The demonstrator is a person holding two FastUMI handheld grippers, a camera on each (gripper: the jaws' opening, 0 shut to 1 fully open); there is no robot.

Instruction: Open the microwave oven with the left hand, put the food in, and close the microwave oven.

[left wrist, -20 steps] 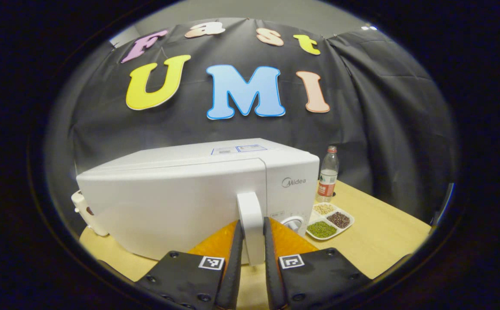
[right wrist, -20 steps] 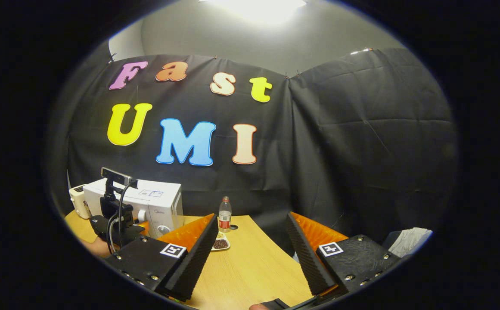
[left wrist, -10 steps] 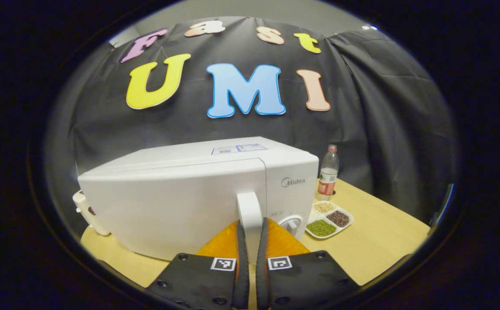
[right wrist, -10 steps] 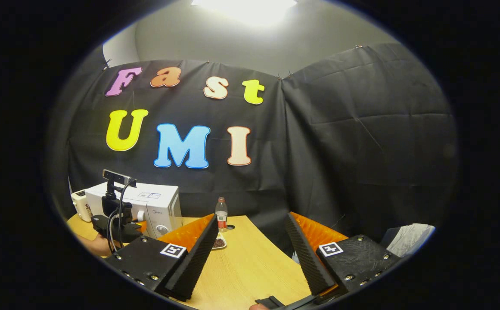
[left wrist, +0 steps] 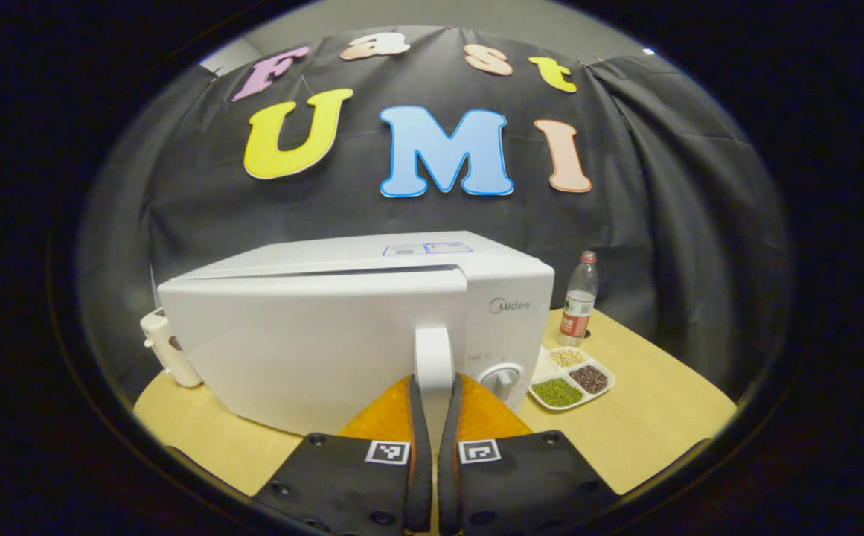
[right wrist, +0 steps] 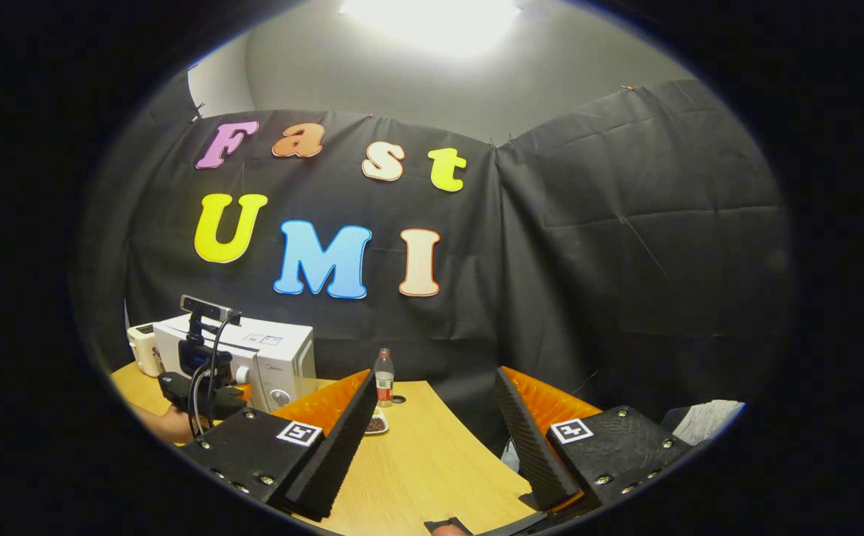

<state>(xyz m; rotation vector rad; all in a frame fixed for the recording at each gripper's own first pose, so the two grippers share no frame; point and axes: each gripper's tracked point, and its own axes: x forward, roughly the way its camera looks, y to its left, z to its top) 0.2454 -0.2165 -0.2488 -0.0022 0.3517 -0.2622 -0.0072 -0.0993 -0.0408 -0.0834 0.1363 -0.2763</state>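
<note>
The left claw grips the handle of the microwave straight ahead of it, both fingers pressed on its sides. The door stands slightly ajar, a thin gap along its top edge. Ahead to the claw's right on the surface sit a food tray and, beyond it, a bottle. The right claw hangs wide and empty over the surface, the microwave far off to its left.

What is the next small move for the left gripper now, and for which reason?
Probably pull the handle toward the person, swinging the door outward. The left gripper is shut on the handle, with a finger on each side, and a thin dark gap shows along the door's top edge, so the microwave is only just open. The food tray waits on the table.
</note>
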